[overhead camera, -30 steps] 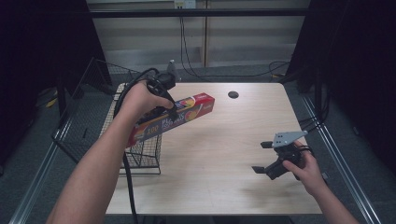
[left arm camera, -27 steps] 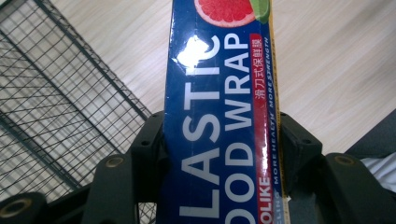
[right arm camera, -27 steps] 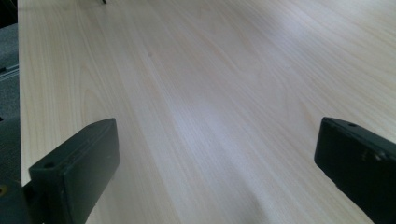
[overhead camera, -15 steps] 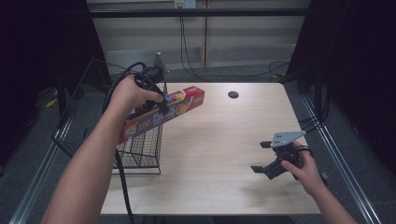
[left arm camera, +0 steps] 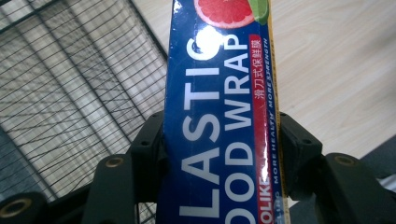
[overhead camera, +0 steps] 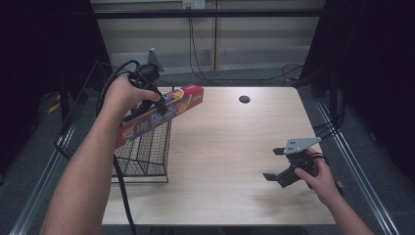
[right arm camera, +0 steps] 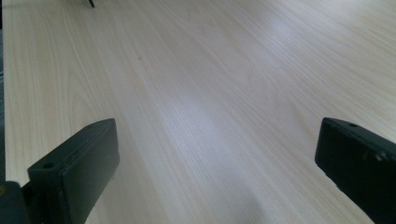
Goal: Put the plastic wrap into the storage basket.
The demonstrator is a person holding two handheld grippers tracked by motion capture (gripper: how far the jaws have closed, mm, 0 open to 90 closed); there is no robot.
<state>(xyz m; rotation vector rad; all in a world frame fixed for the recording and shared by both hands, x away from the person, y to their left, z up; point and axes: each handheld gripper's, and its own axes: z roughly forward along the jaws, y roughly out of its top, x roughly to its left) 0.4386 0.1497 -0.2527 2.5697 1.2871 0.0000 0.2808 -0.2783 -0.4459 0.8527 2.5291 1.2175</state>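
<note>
A long blue and red plastic food wrap box [overhead camera: 164, 110] hangs tilted over the black wire basket [overhead camera: 144, 152] at the table's left edge. My left gripper [overhead camera: 147, 100] is shut on the plastic food wrap box [left arm camera: 219, 116], its black jaws pressing both long sides. The box's red end points toward the middle of the table, its low end over the basket. My right gripper [overhead camera: 276, 164] stands open low over the bare wood at the right front. In the right gripper view its jaws are wide apart over the tabletop with nothing between them [right arm camera: 215, 163].
The light wooden table [overhead camera: 230, 147] has a round dark hole [overhead camera: 244, 99] near its far edge. Cables trail from the left gripper down the table's left side. Metal rails run along both sides of the table, with dark floor beyond.
My left gripper has carried the box leftward and a little back, from over the table to above the wire basket. The right gripper has barely moved.
</note>
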